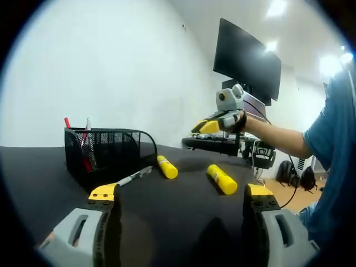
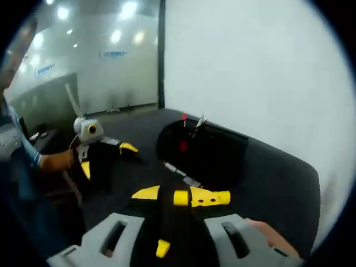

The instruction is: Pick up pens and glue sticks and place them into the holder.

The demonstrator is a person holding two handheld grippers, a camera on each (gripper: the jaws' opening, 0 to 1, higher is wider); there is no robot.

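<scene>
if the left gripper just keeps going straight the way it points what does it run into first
Likely a glue stick on the black table, the one lying between the open left gripper's fingers; depth is unclear, so it could pass between both sticks.

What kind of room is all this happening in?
Probably an office or lab workspace. A large dark monitor hangs by a plain white wall, an office chair stands behind the black table, and a mesh desk holder contains pens.

It looks like an office or lab: a large black flat monitor (image 1: 247,58) on a stand, white walls, ceiling lights, a black office chair (image 1: 260,154), backpacks on the floor.
</scene>
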